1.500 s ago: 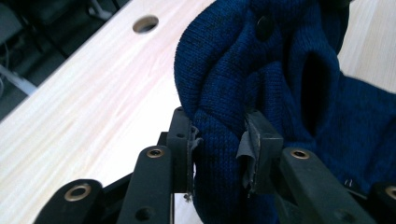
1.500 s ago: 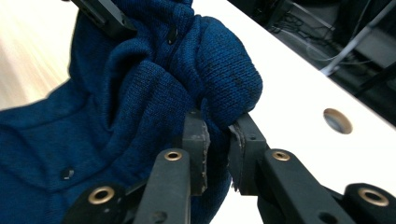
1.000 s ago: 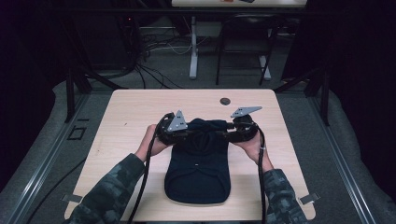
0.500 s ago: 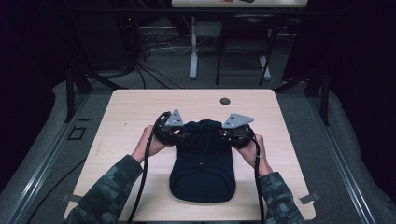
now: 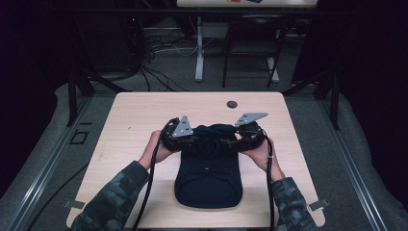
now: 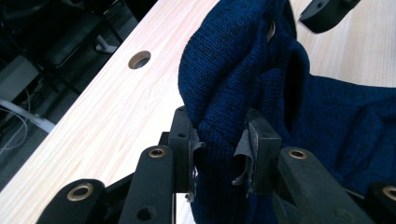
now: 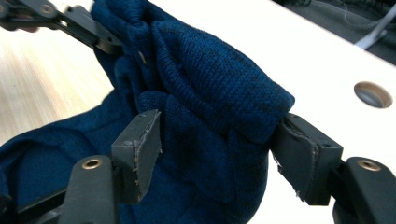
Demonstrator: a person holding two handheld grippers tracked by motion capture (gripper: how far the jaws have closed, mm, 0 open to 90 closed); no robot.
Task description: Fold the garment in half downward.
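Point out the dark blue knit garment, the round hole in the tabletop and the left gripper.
dark blue knit garment (image 5: pixel 208 180): high view, the flat lower part.
round hole (image 6: pixel 139 59): left gripper view, its dark middle.
left gripper (image 6: pixel 219 154): left gripper view, between its fingertips, on the pinched fold.

This looks like a lab or a recording room set up for testing rather than a home. A plain pale wooden tabletop (image 5: pixel 144 115) with a round cable hole (image 5: pixel 232 104) near its far edge stands alone on grey carpeted floor (image 5: pixel 365 159). Dark metal frame rails (image 5: pixel 43 168) run along the floor on both sides of it, and black posts (image 5: pixel 73 91) rise at the corners. Loose black cables (image 5: pixel 154 53) lie tangled on the floor behind, beside the white leg of a second table (image 5: pixel 199 48). The surroundings are dark, with black walls or curtains (image 5: pixel 29 57).
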